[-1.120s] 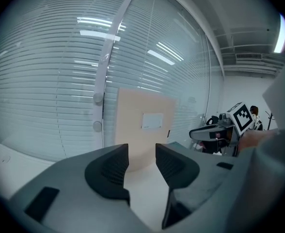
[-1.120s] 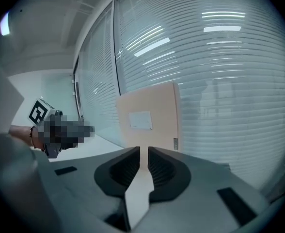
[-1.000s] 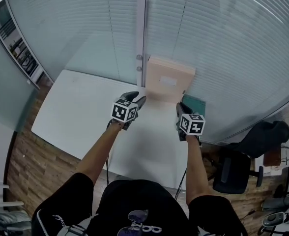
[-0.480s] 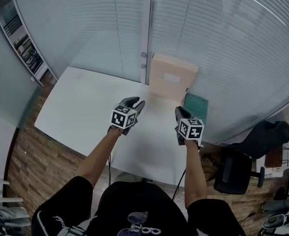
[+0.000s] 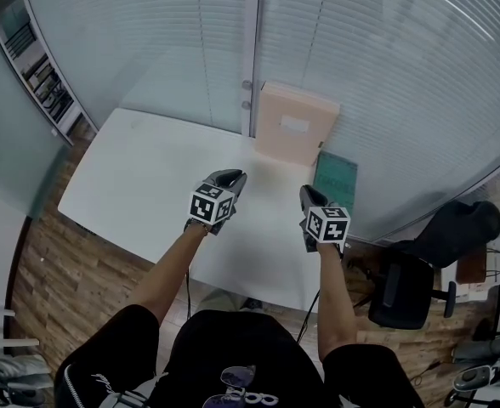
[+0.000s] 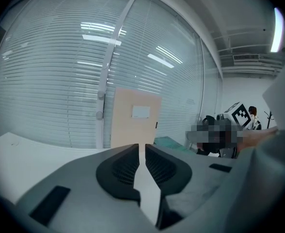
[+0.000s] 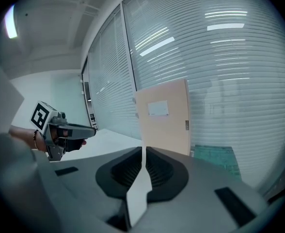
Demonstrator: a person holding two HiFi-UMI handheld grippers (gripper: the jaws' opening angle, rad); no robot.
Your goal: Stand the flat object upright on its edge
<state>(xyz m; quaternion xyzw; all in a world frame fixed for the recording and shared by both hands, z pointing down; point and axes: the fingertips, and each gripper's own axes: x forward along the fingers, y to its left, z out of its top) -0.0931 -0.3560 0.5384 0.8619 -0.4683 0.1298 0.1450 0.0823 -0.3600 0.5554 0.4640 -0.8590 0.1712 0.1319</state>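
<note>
A beige flat board [image 5: 294, 134] stands upright on its lower edge at the back of the white table [image 5: 139, 168], leaning on the glass wall; it also shows as the board [image 6: 135, 123] and the board [image 7: 164, 120]. A green flat pad [image 5: 335, 174] lies flat just right of it. My left gripper [image 5: 231, 177] hovers over the table, well short of the board. Its jaws have just been closing, with only a thin slit left and nothing between them [image 6: 142, 147]. My right gripper [image 5: 307, 192] is level with it, also apart from the board; its jaws have just been closing to shut and are empty [image 7: 143, 149].
The glass wall with blinds [image 5: 360, 66] backs the table, with a frame post and round knobs [image 5: 247, 93] left of the board. A black office chair [image 5: 403, 291] stands off the table's right corner. A shelf [image 5: 37, 83] is at far left. Wood floor [image 5: 46, 262] lies below.
Both grippers have drawn back from the board toward the person and sunk a little. The board has stayed upright against the glass.
</note>
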